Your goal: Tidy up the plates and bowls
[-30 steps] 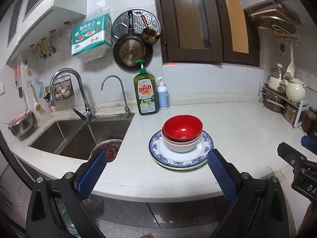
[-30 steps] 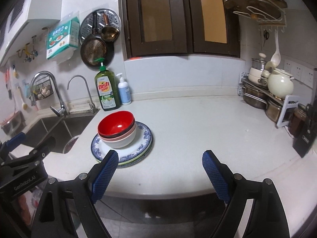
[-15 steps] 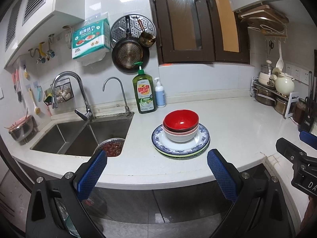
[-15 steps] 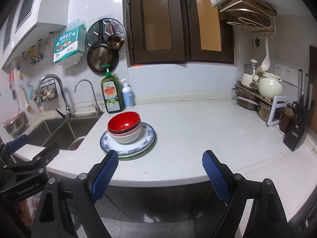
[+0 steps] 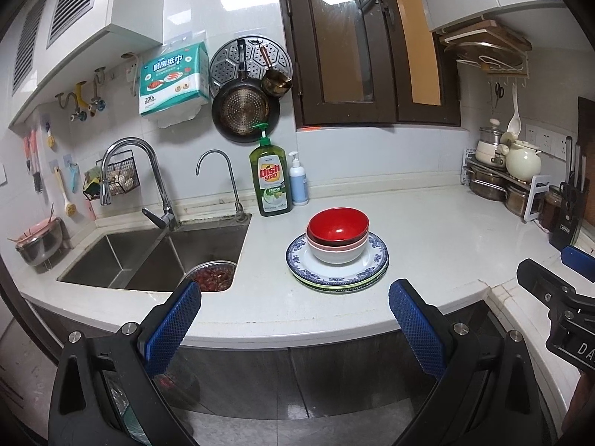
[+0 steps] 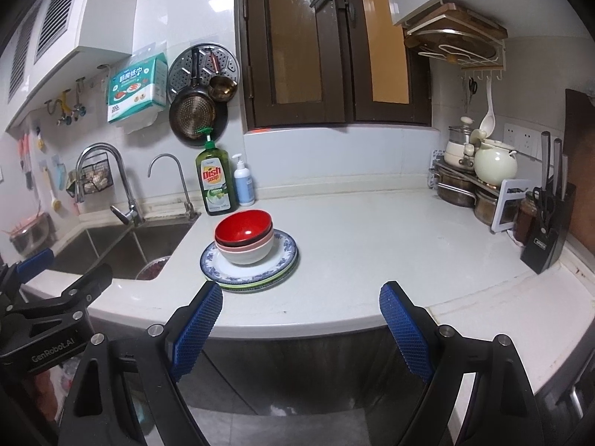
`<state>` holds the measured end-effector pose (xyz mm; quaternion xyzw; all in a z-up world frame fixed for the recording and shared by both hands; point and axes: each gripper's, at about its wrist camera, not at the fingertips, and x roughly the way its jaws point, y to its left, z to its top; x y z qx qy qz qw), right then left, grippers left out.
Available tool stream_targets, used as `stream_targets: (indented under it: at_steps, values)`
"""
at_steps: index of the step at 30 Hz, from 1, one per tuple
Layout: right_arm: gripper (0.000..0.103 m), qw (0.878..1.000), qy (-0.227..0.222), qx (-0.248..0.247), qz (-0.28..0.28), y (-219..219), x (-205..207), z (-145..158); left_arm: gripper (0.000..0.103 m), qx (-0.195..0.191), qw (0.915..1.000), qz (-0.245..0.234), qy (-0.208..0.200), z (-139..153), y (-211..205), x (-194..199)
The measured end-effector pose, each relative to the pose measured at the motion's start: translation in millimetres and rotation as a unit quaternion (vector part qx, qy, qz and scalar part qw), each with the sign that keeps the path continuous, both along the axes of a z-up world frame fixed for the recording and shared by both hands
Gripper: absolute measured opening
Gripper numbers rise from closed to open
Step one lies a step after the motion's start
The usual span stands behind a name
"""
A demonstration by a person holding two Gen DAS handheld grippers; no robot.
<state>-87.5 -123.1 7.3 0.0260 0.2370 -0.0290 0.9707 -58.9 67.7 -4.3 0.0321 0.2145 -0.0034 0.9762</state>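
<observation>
A stack of bowls with a red bowl [image 5: 337, 224] [image 6: 243, 229] on top, then a pink and a white one, sits on stacked blue-patterned plates [image 5: 373, 265] [image 6: 284, 260] on the white counter [image 5: 446, 238]. My left gripper [image 5: 293, 297] is open and empty, held back off the counter's front edge, with the stack ahead of it. My right gripper [image 6: 300, 303] is also open and empty, in front of the counter edge, with the stack ahead to its left. Each gripper shows at the edge of the other's view.
A double sink [image 5: 148, 252] with a bowl of red food [image 5: 214, 273] lies left of the stack. Dish soap bottle [image 5: 270, 180] and a pump bottle [image 5: 298, 182] stand behind it. Pots on a rack [image 6: 472, 182] and a knife block [image 6: 546, 230] fill the right corner.
Both grippers have pulled back from the counter, so the stack looks smaller and farther and the cabinet front below the counter edge has come into view. Both stay open.
</observation>
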Motion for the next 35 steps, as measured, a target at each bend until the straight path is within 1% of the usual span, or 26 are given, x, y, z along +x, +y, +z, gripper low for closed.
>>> stream_targets:
  at_steps: [12,35]
  values:
    - [0.087,1.0,-0.004,-0.001,-0.001,4.2,-11.9,2.8,0.103,-0.005,1.0,-0.003,-0.005,2.4,3.5,-9.8]
    - [0.087,1.0,-0.004,-0.001,0.001,1.6,-16.2,3.0,0.103,-0.003,0.9999,-0.015,-0.007,0.1,9.6,-14.0]
